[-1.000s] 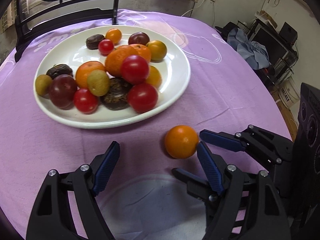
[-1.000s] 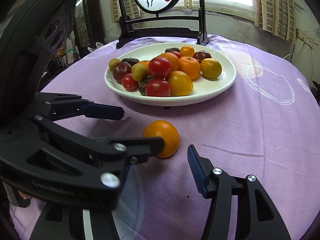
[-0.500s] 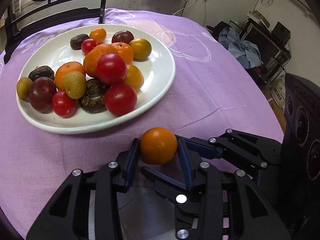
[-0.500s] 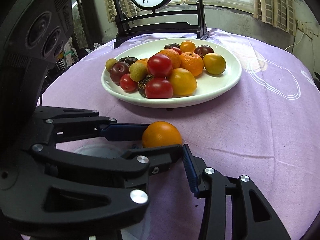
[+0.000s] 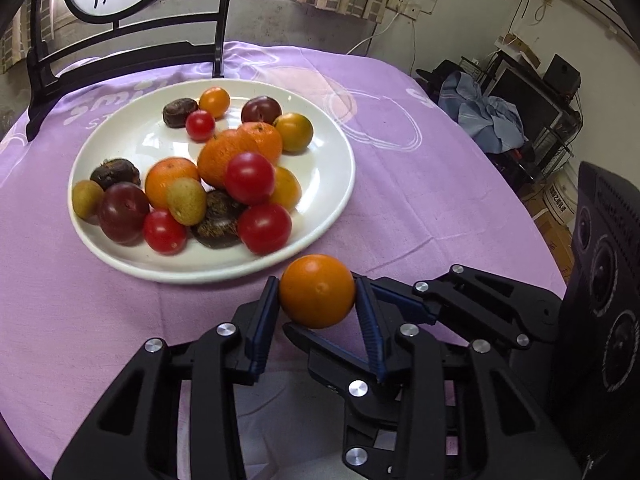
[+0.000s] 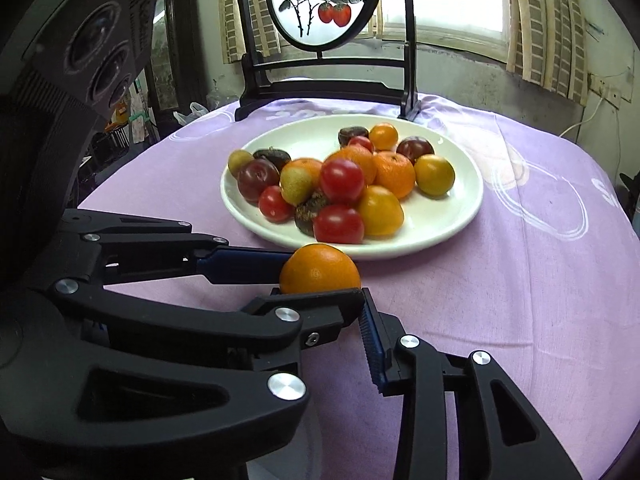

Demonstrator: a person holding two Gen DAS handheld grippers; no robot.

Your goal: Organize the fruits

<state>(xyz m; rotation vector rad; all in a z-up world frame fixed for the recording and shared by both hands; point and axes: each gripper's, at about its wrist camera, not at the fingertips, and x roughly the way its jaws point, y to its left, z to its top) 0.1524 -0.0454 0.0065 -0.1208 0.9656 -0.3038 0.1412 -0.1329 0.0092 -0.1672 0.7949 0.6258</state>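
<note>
My left gripper [image 5: 316, 300] is shut on an orange fruit [image 5: 317, 291], held between its blue pads just above the purple cloth, in front of the white plate [image 5: 336, 184]. The plate holds several fruits: red tomatoes, oranges, dark plums, green-yellow ones. In the right wrist view the same orange [image 6: 320, 268] sits between the left gripper's fingers [image 6: 248, 266], which cross in from the left. My right gripper [image 6: 320, 356] is open and empty; its right finger [image 6: 374, 352] shows and its left finger is hidden behind the left gripper.
A black chair with a round painted panel [image 6: 324, 0] stands behind the table. The purple cloth [image 6: 540, 260] covers the round table. Cluttered shelves and blue cloth [image 5: 492, 120] lie off the table's right edge.
My left gripper closed on the orange and has lifted it slightly off the cloth. The views have tilted up and drawn back a little from the plate.
</note>
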